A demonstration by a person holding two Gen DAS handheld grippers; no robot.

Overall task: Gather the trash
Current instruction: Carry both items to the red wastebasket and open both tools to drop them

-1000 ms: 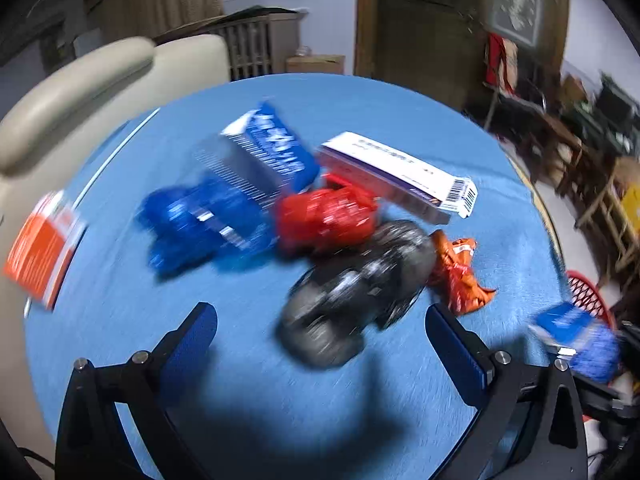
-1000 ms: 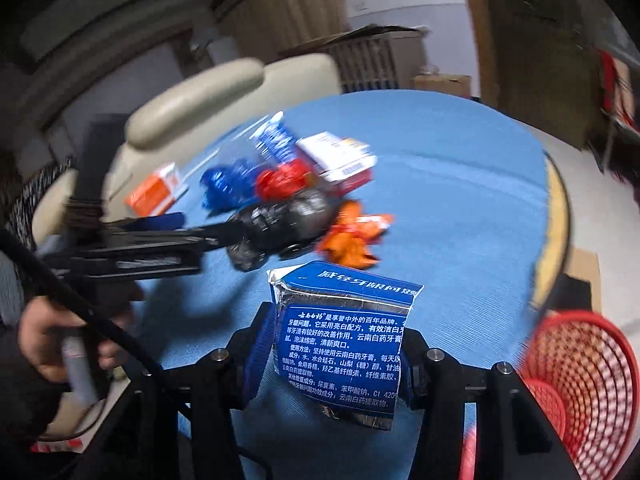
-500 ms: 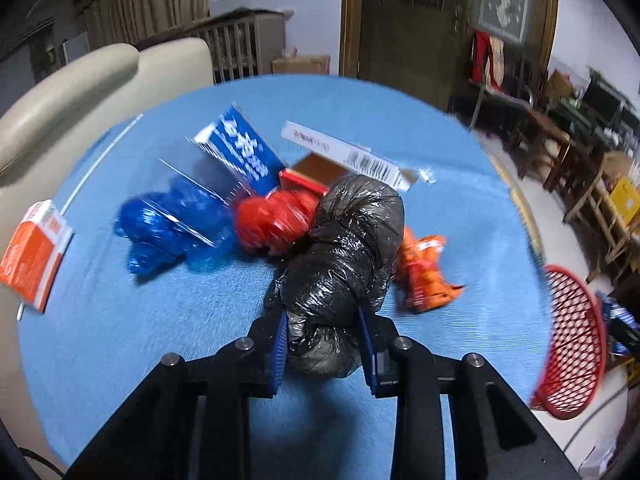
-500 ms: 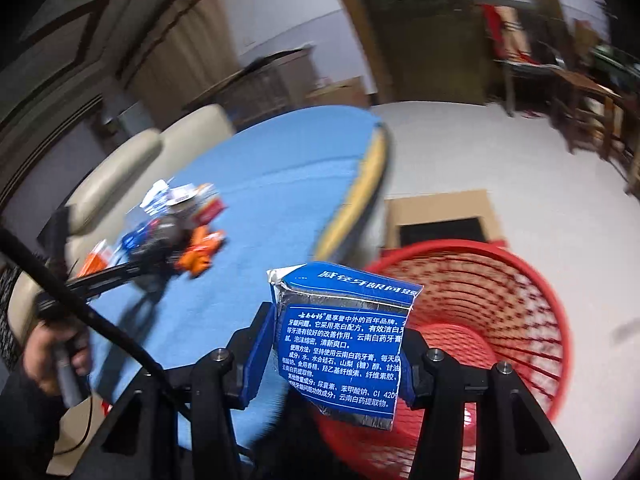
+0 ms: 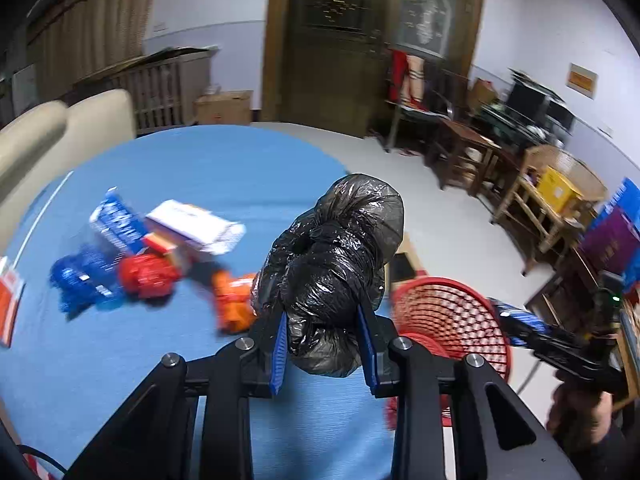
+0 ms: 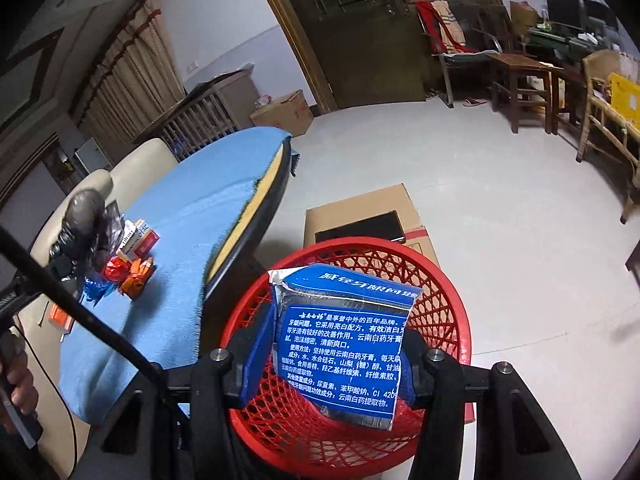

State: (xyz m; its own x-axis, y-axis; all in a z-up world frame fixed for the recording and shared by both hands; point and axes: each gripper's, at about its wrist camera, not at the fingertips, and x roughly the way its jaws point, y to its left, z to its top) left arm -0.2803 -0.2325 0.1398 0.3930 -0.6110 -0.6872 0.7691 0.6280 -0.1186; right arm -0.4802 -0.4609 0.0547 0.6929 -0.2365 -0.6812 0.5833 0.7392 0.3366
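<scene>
Living room, pale tiled floor (image 6: 460, 184), dark wooden door at the back, wooden chairs and stools along the far wall. Round worktop (image 5: 192, 184) under a blue cloth, a cream sofa (image 5: 60, 128) behind it.

Left tongs (image 5: 325, 344): closed tight on a crumpled black plastic bag (image 5: 340, 256), raised above the worktop near its edge, both blue pads pressing its lower part.

Right tongs (image 6: 332, 360): partly closed on a blue box with white print (image 6: 344, 344), clamped at both sides and held directly above the mouth of the red mesh basket (image 6: 440, 312). The basket stands on the floor just beside the worktop, against a flat cardboard box (image 6: 360, 212).

On the worktop, clustered: blue wrapper (image 5: 84, 280), red wrapper (image 5: 148, 276), orange wrapper (image 5: 234, 302), blue carton (image 5: 116, 224), white carton (image 5: 192, 228). An orange box (image 5: 8, 304) lies apart, at the left edge.
</scene>
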